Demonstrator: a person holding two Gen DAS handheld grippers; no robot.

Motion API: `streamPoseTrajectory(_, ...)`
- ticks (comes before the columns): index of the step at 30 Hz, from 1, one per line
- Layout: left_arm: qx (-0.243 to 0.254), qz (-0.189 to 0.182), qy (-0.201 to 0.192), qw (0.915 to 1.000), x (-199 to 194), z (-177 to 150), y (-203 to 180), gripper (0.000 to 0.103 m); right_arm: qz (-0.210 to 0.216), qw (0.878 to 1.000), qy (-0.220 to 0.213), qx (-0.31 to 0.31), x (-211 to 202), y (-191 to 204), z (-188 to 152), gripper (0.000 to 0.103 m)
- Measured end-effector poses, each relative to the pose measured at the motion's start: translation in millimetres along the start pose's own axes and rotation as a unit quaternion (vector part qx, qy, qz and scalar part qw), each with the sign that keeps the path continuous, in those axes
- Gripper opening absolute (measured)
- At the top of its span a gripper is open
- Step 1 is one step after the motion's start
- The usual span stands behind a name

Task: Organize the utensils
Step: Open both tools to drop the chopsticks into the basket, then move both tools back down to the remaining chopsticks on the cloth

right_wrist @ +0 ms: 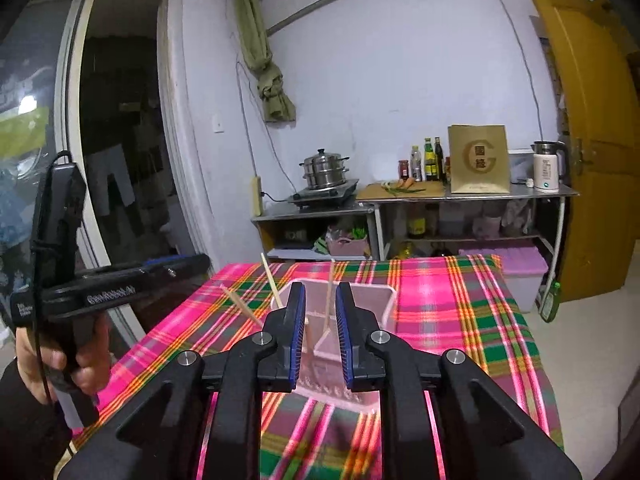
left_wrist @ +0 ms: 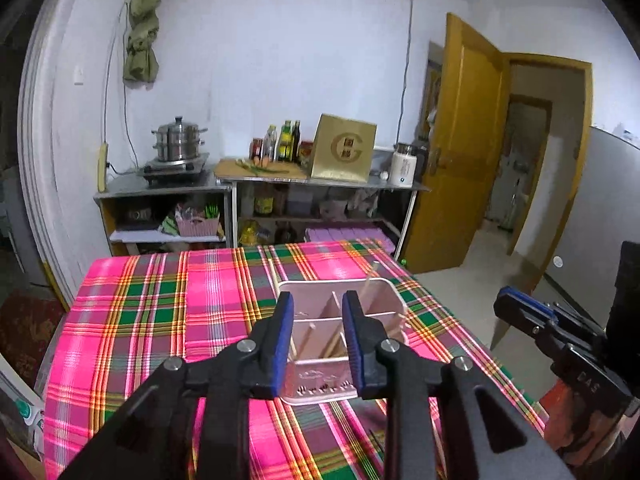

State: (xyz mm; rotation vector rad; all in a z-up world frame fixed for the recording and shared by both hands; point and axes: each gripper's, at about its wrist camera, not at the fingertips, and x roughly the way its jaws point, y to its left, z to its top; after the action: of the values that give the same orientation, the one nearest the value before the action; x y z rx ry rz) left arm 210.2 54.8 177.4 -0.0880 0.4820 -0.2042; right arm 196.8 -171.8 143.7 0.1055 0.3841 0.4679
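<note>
**Pink caddy with chopsticks, both claws empty**

Pink plastic caddy [left_wrist: 340, 344] stands upright on a bench under a bright pink, green and yellow plaid cloth [left_wrist: 168, 312]. Dividers split the caddy into compartments. Several wooden chopsticks [right_wrist: 330, 292] lean inside it, their tops poking above the rim; one in the right wrist view slants out over the caddy's left side.

Left claw [left_wrist: 318, 344] points slightly down at the caddy, its blue pads parted with nothing between them. Right claw [right_wrist: 320, 334] does the same from just beside it, pads parted a little and empty. Neither touches the caddy. A hand [right_wrist: 60, 360] grips the left tool's handle at the edge of the right wrist view.

Judging by this, the chopsticks look already dropped in and both claws released, so the step in hand seems to be letting go. The next move likely calls for finding another utensil, but none lies loose on the visible cloth.

Hard to make out: the exact chopstick count, which compartment each sits in, and the caddy's base, which the claws partly cover. The near edge of the bench is cut off.
</note>
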Motion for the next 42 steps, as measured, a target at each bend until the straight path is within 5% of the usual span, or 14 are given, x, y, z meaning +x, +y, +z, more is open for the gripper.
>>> streamPoseTrajectory(7, 0.012, -0.021, -0.005, 0.9997, -34, -29, -25, 0.027, -0.026, 1.000, 0.009, 0.014, -45, -13, -31, 0.016)
streamPoseTrajectory(18, 0.011, -0.063, 0.060, 0.9962, -24, -99, -57, 0.027, -0.066, 0.994, 0.079, 0.031, -73, -27, -90, 0.016)
streamPoseTrajectory(42, 0.039, -0.093, 0.131, 0.9863, 22, -128, -92, 0.027, -0.116, 0.968, 0.214, 0.057, -16, -60, -161, 0.016)
